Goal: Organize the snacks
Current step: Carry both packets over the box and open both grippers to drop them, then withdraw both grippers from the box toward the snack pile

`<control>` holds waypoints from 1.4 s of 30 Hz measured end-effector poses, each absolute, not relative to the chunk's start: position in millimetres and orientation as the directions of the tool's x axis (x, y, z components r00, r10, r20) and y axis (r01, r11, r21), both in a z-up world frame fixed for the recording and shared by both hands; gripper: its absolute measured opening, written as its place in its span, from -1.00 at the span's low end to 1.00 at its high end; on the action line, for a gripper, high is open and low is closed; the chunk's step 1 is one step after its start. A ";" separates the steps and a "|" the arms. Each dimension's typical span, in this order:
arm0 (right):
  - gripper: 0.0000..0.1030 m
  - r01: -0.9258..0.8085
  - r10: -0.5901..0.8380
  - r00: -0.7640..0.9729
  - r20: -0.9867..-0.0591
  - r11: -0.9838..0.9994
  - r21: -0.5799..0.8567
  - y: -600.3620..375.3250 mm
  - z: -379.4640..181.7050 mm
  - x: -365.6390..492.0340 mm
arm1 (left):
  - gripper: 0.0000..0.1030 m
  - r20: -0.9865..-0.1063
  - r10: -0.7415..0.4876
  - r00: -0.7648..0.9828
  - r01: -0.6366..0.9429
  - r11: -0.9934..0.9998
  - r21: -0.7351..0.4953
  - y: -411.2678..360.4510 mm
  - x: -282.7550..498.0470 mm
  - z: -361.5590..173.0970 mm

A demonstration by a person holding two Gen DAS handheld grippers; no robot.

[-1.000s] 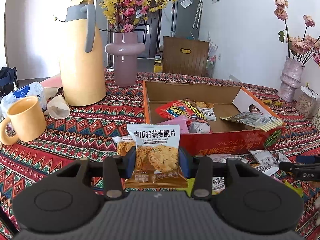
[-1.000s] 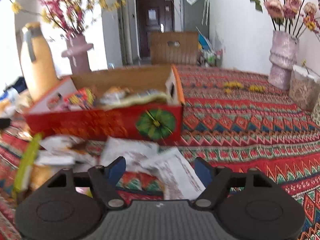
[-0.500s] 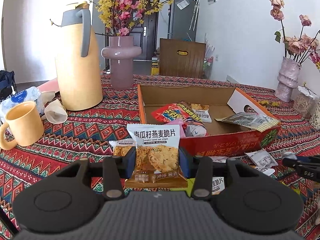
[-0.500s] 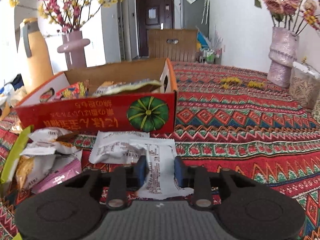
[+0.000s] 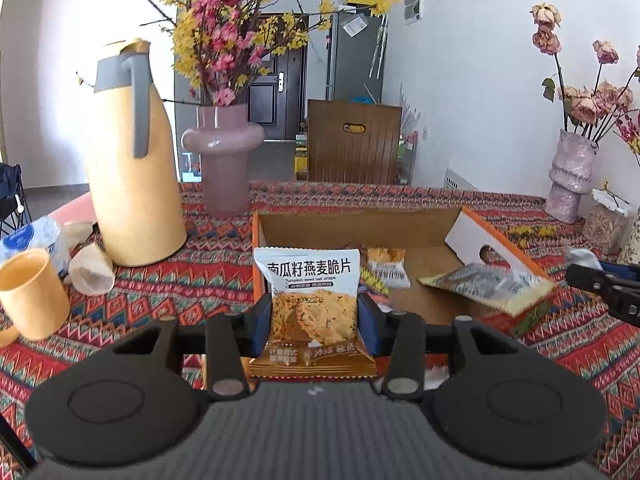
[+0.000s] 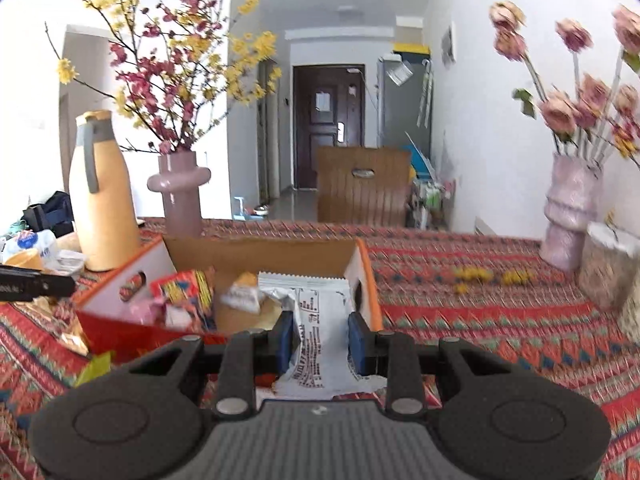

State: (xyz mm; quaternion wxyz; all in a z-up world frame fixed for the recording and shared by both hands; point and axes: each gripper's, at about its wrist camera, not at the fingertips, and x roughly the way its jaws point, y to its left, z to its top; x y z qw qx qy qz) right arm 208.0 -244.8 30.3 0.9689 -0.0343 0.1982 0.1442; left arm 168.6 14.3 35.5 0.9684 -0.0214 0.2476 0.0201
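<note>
My left gripper (image 5: 314,314) is shut on a pumpkin seed oat crisps packet (image 5: 312,304), held upright just in front of the open red cardboard box (image 5: 360,228). Several snack packets lie in that box, among them a silver-and-yellow one (image 5: 488,284) draped over its front wall. My right gripper (image 6: 318,338) is shut on a white snack packet (image 6: 320,320), lifted off the cloth near the box's (image 6: 260,250) right end. Red and pink packets (image 6: 184,296) show inside the box. Each gripper's tip shows at the edge of the other's view.
A tall yellow thermos (image 5: 128,160), a pink vase of blossoms (image 5: 222,160), a yellow mug (image 5: 30,294) and crumpled paper stand left of the box on the patterned tablecloth (image 6: 480,320). A pale vase of roses (image 6: 568,216) and a jar (image 6: 604,268) stand at the right. Loose packets (image 6: 92,364) lie before the box.
My right gripper shut on the white packet lying on the cloth and lifted it toward the box. My left gripper rose and moved closer to the box with its packet.
</note>
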 end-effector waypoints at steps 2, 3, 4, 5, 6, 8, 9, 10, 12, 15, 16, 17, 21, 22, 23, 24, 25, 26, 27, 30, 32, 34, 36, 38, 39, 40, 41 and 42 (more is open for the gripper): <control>-0.45 -0.310 0.282 0.878 -0.386 0.951 -0.009 -234.7 34.5 219.6 | -0.14 -0.476 0.033 0.879 -0.054 0.998 -0.032 12.7 177.2 38.0; -0.45 -0.315 0.289 0.878 -0.382 0.949 -0.008 -228.8 33.8 224.5 | -0.14 -0.475 0.035 0.879 -0.057 0.998 -0.032 12.4 181.3 38.8; -0.45 -0.321 0.294 0.877 -0.380 0.947 -0.008 -223.3 35.0 230.3 | -0.14 -0.472 0.037 0.881 -0.060 0.998 -0.033 12.2 185.8 39.7; -0.45 -0.327 0.299 0.875 -0.381 0.945 -0.007 -218.4 35.6 236.3 | -0.14 -0.469 0.040 0.882 -0.063 0.997 -0.034 11.9 189.8 40.1; -0.45 -0.332 0.304 0.873 -0.382 0.943 -0.007 -214.4 35.7 239.7 | -0.14 -0.467 0.043 0.883 -0.068 0.997 -0.037 11.8 194.6 40.3; -0.45 -0.338 0.311 0.870 -0.383 0.941 -0.001 -207.2 35.8 249.4 | -0.14 -0.467 0.046 0.883 -0.075 0.996 -0.043 12.6 203.9 40.2; -0.45 -0.340 0.315 0.868 -0.384 0.941 0.005 -204.0 35.7 254.0 | -0.14 -0.467 0.048 0.883 -0.079 0.996 -0.047 12.8 209.0 39.6; -0.45 -0.340 0.319 0.867 -0.382 0.940 0.013 -201.9 35.2 257.8 | -0.14 -0.466 0.051 0.884 -0.085 0.995 -0.052 13.5 214.5 39.3; -0.45 -0.339 0.324 0.867 -0.378 0.940 0.030 -198.1 32.8 264.6 | -0.14 -0.463 0.056 0.885 -0.099 0.993 -0.070 16.5 224.2 37.4; -0.45 -0.330 0.328 0.870 -0.367 0.942 0.060 -195.1 23.8 271.5 | -0.14 -0.463 0.059 0.885 -0.108 0.991 -0.079 19.3 233.1 29.3; -0.45 -0.327 0.328 0.872 -0.365 0.943 0.067 -194.8 19.7 272.8 | -0.14 -0.461 0.060 0.885 -0.106 0.991 -0.076 19.1 234.8 25.5; -0.45 -0.324 0.325 0.872 -0.366 0.944 0.065 -193.7 15.3 274.2 | -0.14 -0.461 0.058 0.885 -0.104 0.992 -0.075 18.9 236.3 21.5; -0.45 -0.340 0.334 0.852 -0.403 0.939 0.058 -189.2 3.3 278.9 | -0.14 -0.481 0.051 0.875 -0.093 0.994 -0.064 17.1 241.8 12.0; -0.45 -0.340 0.332 0.851 -0.407 0.939 0.055 -188.4 1.9 278.9 | -0.14 -0.483 0.046 0.874 -0.089 0.994 -0.065 17.0 241.8 10.7; -0.44 -0.340 0.332 0.849 -0.412 0.939 0.055 -187.7 0.9 279.4 | -0.14 -0.484 0.043 0.874 -0.087 0.994 -0.068 17.4 241.4 10.0; -0.44 -0.338 0.330 0.847 -0.416 0.939 0.057 -187.3 0.0 279.7 | -0.13 -0.484 0.041 0.874 -0.087 0.993 -0.074 18.2 241.1 9.6; -0.44 -0.333 0.326 0.847 -0.420 0.941 0.058 -187.6 -1.4 280.2 | -0.13 -0.486 0.040 0.873 -0.090 0.993 -0.080 19.3 240.8 9.0; -0.43 -0.328 0.321 0.847 -0.424 0.943 0.060 -188.0 -2.4 280.8 | -0.12 -0.485 0.043 0.873 -0.095 0.992 -0.083 20.1 240.4 8.8; -0.40 -0.323 0.319 0.845 -0.430 0.944 0.065 -188.8 -3.4 281.5 | -0.06 -0.483 0.043 0.875 -0.097 0.992 -0.086 21.1 240.0 8.8; -0.27 -0.312 0.315 0.850 -0.423 0.947 0.079 -191.8 -2.9 280.1 | 0.37 -0.456 0.048 0.889 -0.104 0.990 -0.097 23.1 235.4 11.6; -0.09 -0.314 0.323 0.856 -0.405 0.945 0.091 -195.0 -0.5 276.4 | 0.66 -0.425 0.062 0.903 -0.113 0.989 -0.095 22.9 230.1 14.1; 0.36 -0.309 0.323 0.864 -0.387 0.946 0.099 -197.5 1.7 273.6 | 0.79 -0.404 0.062 0.913 -0.110 0.989 -0.096 22.3 226.8 16.7; 0.89 -0.304 0.323 0.873 -0.367 0.946 0.110 -200.7 3.5 270.8 | 1.00 -0.388 0.073 0.919 -0.120 0.988 -0.098 22.1 224.3 17.9; 1.00 -0.299 0.321 0.879 -0.352 0.947 0.118 -202.9 5.0 269.3 | 1.00 -0.381 0.078 0.921 -0.123 0.988 -0.097 22.0 222.7 18.7; 1.00 -0.297 0.321 0.880 -0.349 0.947 0.122 -203.5 5.4 268.9 | 1.00 -0.379 0.075 0.922 -0.122 0.987 -0.101 22.3 222.3 19.0; 1.00 -0.297 0.324 0.880 -0.347 0.946 0.128 -204.4 5.6 268.5 | 1.00 -0.379 0.076 0.922 -0.123 0.987 -0.102 22.5 222.4 19.0; 1.00 -0.299 0.327 0.881 -0.342 0.945 0.134 -205.2 6.0 268.3 | 1.00 -0.382 0.076 0.921 -0.124 0.987 -0.103 22.7 223.3 18.7; 1.00 -0.299 0.328 0.882 -0.339 0.945 0.136 -206.3 6.4 268.0 | 1.00 -0.387 0.075 0.919 -0.125 0.986 -0.107 23.4 223.9 18.3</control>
